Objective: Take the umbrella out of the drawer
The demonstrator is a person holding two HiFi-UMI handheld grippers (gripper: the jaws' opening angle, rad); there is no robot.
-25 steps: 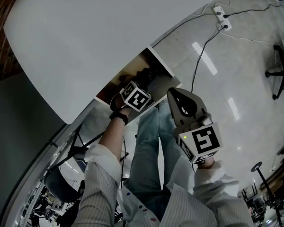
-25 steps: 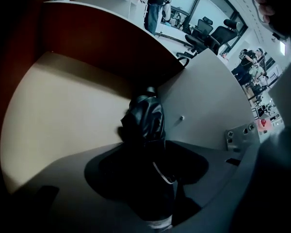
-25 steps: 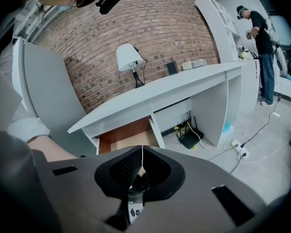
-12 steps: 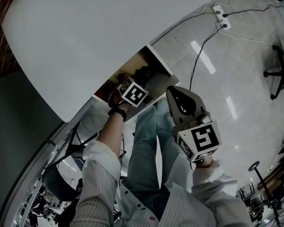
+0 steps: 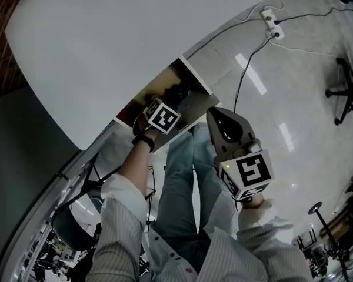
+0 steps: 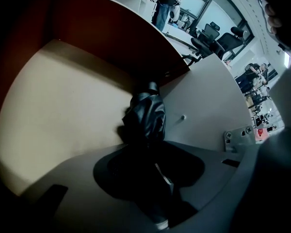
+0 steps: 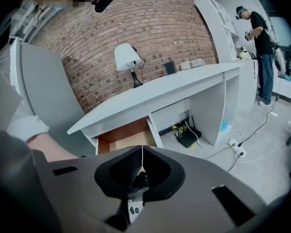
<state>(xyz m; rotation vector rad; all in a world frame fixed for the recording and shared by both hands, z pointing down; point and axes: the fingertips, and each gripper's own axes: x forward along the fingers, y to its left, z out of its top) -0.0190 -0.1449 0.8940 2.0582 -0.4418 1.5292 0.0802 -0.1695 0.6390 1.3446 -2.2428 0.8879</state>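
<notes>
The person stands at the white desk with its drawer pulled open over their legs, and the left gripper is plunged steeply down into it, marker cube uppermost. The umbrella, black and folded, lies on the drawer's pale floor, tight against the grey side wall and running up toward the reddish-brown back corner. Its near end sits right between the left jaws, which have just been closing in on it; it is so dark in there that I can't honestly say whether the pads are pressing on the fabric yet. The right gripper hangs back from the drawer, above the person's knees and angled down toward the desk, its jaws brought together with nothing between them. A white lamp stands on the desk top against the brick wall, and a power strip lies on the glossy floor beyond
</notes>
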